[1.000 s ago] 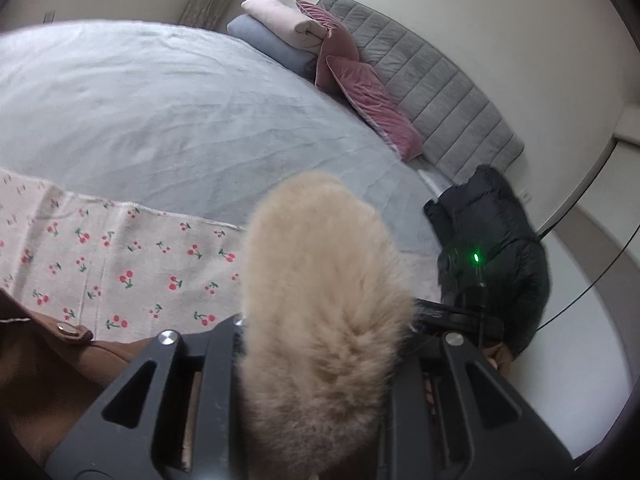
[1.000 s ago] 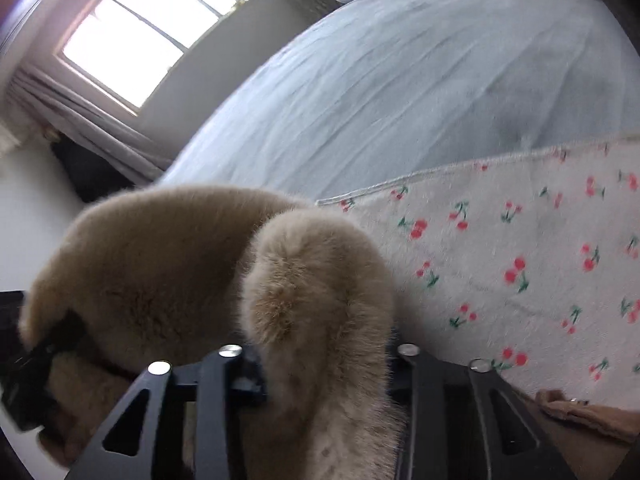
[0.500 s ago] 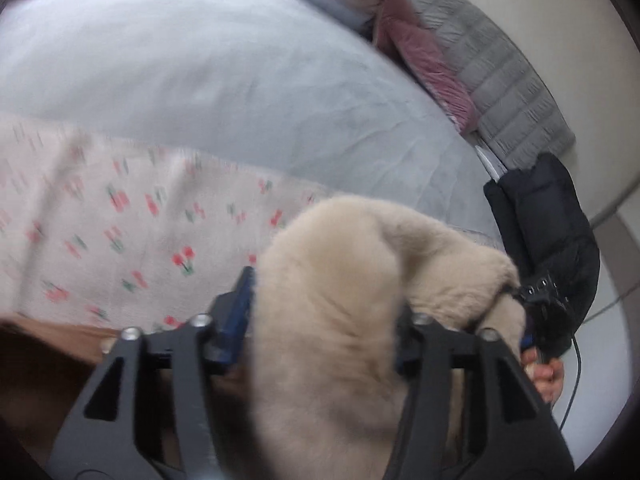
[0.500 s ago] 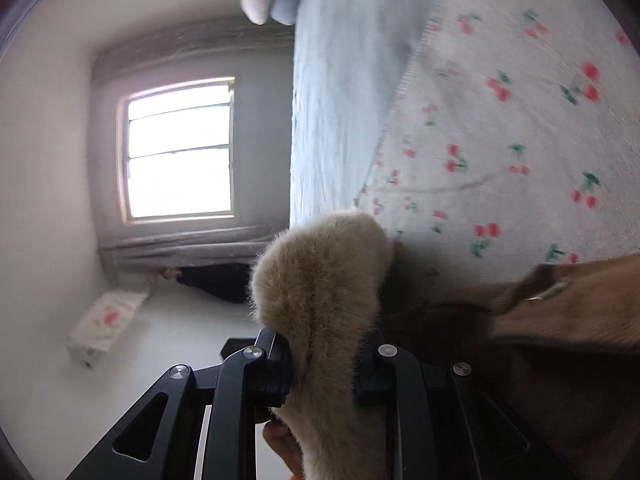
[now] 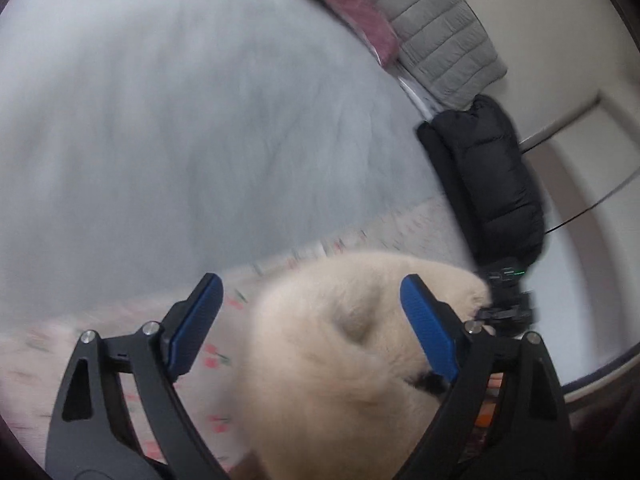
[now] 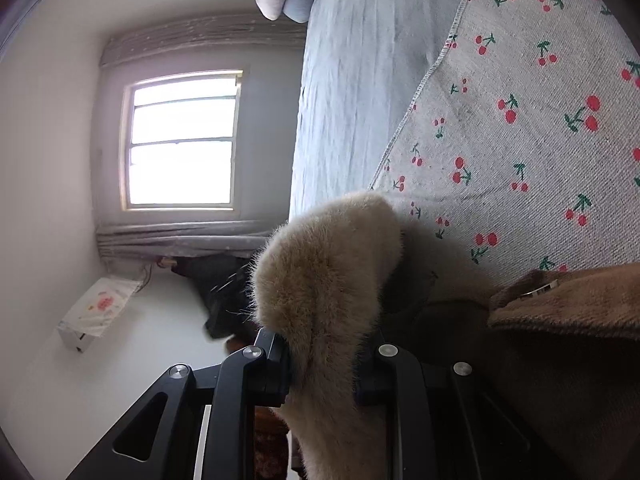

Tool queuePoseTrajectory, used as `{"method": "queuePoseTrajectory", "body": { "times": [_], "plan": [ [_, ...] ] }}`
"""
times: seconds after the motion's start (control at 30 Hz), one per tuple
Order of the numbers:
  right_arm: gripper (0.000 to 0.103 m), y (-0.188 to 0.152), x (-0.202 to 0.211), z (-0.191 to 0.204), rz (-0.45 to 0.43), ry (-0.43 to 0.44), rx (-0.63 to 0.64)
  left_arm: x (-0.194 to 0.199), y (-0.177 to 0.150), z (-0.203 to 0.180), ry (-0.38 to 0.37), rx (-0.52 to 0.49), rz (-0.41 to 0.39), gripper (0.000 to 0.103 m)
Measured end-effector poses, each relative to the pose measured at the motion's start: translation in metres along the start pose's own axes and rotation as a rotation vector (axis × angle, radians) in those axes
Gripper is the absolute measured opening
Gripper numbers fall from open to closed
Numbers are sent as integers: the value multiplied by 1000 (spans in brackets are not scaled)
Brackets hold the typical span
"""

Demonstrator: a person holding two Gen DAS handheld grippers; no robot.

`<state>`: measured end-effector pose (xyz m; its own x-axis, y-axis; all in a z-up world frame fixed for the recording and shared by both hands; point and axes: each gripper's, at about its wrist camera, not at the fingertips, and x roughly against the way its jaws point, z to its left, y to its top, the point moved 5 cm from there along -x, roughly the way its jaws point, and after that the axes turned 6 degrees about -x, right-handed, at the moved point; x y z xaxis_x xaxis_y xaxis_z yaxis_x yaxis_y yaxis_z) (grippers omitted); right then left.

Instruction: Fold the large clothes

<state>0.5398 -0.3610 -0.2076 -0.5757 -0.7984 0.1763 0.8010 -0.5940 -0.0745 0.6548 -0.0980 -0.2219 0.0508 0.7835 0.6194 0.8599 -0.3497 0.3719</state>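
Clamping a fold of the pale beige fluffy fur trim (image 6: 332, 264), the right gripper (image 6: 322, 368) is seen with its black fingers pressed into the pile from both sides, the trim rising upright between them. The brown plush coat (image 6: 560, 312) to which the trim appears to belong is laid on the white cherry-print cloth (image 6: 520, 120), which is spread over the pale blue-grey bedspread (image 6: 344, 80). In the left wrist view, the left gripper (image 5: 312, 320) is found with its jaws spread wide, the blue pads (image 5: 196, 320) well apart; the fur trim (image 5: 340, 360) lies between and beneath them, and whether either pad touches it cannot be told, since the view is blurred. A grey quilted headboard (image 5: 436, 28), a dusky pink velvet cushion (image 5: 352, 4) and a black padded jacket (image 5: 492, 172) are noted along the far and right edges of the bed. A bright window (image 6: 182, 140) with grey curtains (image 6: 192, 236) is recorded in the right wrist view, together with a white floral-printed box (image 6: 96, 312) on the floor.
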Motion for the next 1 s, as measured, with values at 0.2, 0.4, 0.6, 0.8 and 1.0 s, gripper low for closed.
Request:
{"method": "queuePoseTrajectory", "body": {
  "times": [0.2,0.4,0.6,0.8,1.0],
  "plan": [
    [23,-3,9,-15,-12,7,-41,-6,-65,-42,-346,-96,147,88],
    [23,8,11,-37,-43,38,-138,3,-98,-55,-328,-141,148,77],
    [36,13,18,-35,-49,28,-125,41,-101,-39,-154,-79,-7,77],
    [88,3,31,23,-113,-270,342,50,-87,-49,-7,-167,-60,91],
    [91,-1,1,35,-154,-447,670,12,-57,-26,-34,-111,-104,91]
  ]
}}
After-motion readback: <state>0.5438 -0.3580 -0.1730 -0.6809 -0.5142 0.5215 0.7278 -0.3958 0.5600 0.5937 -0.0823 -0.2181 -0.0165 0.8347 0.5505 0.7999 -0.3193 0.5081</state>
